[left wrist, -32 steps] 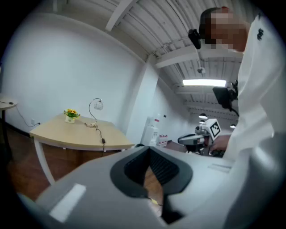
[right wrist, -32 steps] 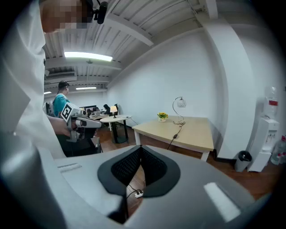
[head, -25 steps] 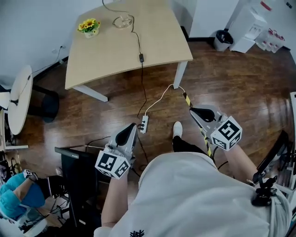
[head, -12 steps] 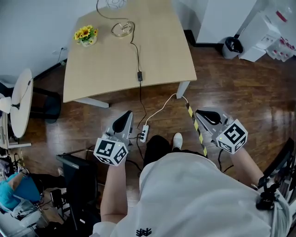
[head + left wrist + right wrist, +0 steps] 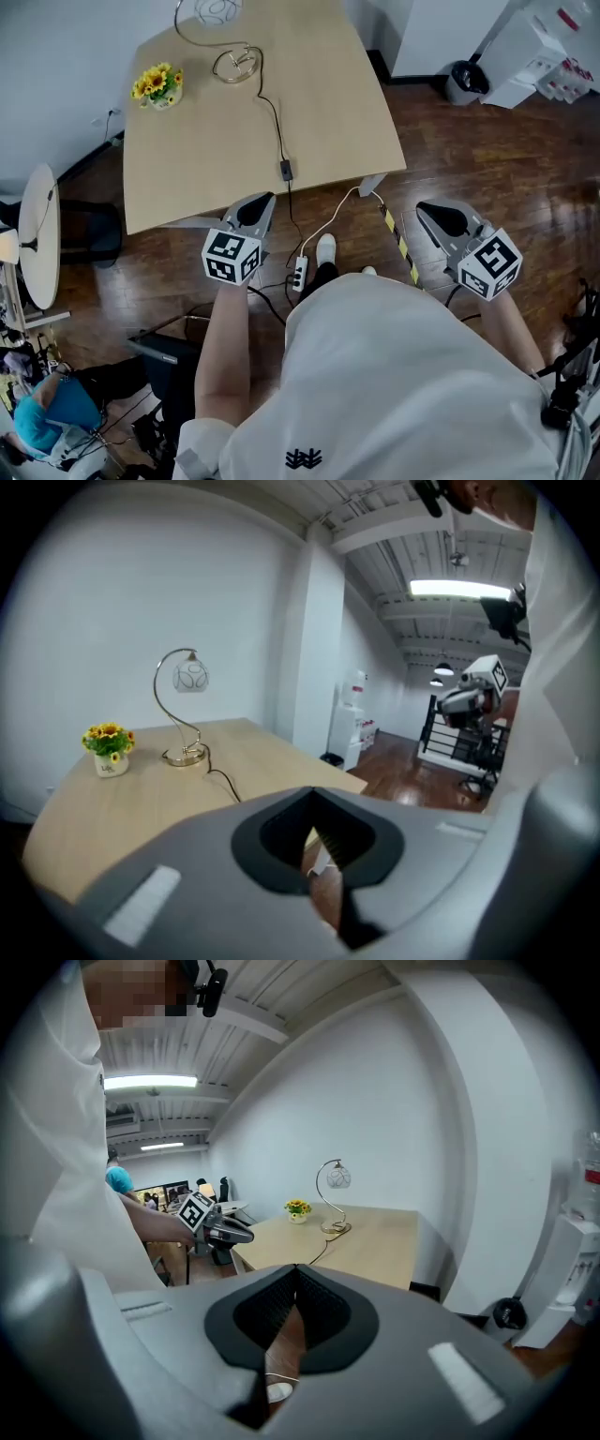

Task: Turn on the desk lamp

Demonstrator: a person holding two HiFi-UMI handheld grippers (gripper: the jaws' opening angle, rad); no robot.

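Observation:
The desk lamp (image 5: 233, 62) stands at the far end of the wooden table (image 5: 328, 103), a gold arched stem with a glass globe shade (image 5: 217, 9). Its black cord runs toward me to an inline switch (image 5: 285, 169) near the front edge. My left gripper (image 5: 262, 201) is shut and empty, its tip over the table's front edge, left of the switch. My right gripper (image 5: 427, 208) is shut and empty above the floor, right of the table. The left gripper view shows the lamp (image 5: 184, 712) far ahead. The right gripper view shows the lamp (image 5: 332, 1198) and my left gripper (image 5: 244, 1236).
A pot of yellow flowers (image 5: 156, 84) stands left of the lamp. On the floor lie a white power strip (image 5: 299, 275) and a black-yellow strip (image 5: 398, 240). A bin (image 5: 462, 82) and white unit (image 5: 527, 45) stand far right, a round white table (image 5: 37, 234) at left.
The person has stepped toward the table. Both grippers came forward with them; the left one went from over the floor to the table's front edge. Both stayed shut.

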